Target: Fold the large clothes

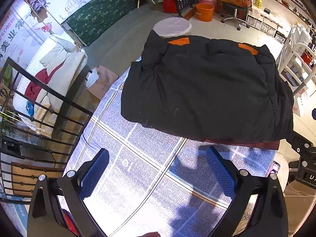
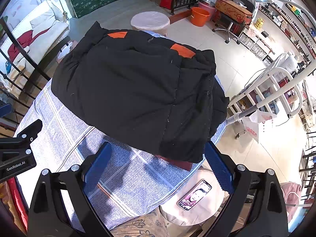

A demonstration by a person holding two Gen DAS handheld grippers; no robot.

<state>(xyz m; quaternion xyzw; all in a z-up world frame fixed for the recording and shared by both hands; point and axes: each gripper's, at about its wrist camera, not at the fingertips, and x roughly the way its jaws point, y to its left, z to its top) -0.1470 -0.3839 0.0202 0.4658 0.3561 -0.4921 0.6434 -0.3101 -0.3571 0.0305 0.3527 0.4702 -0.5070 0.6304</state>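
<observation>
Right wrist: folded jacket (image 2: 136,92) (probably padded)

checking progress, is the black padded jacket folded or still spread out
Folded: the black padded jacket with orange patches lies as a compact bundle on the blue patterned cloth, no sleeves showing. Both hand-held grippers are open and clear of it.

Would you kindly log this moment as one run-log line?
jacket: folded bundle on blue checked cloth | left gripper: jaws open, empty | right gripper: jaws open, empty, near jacket edge
</observation>
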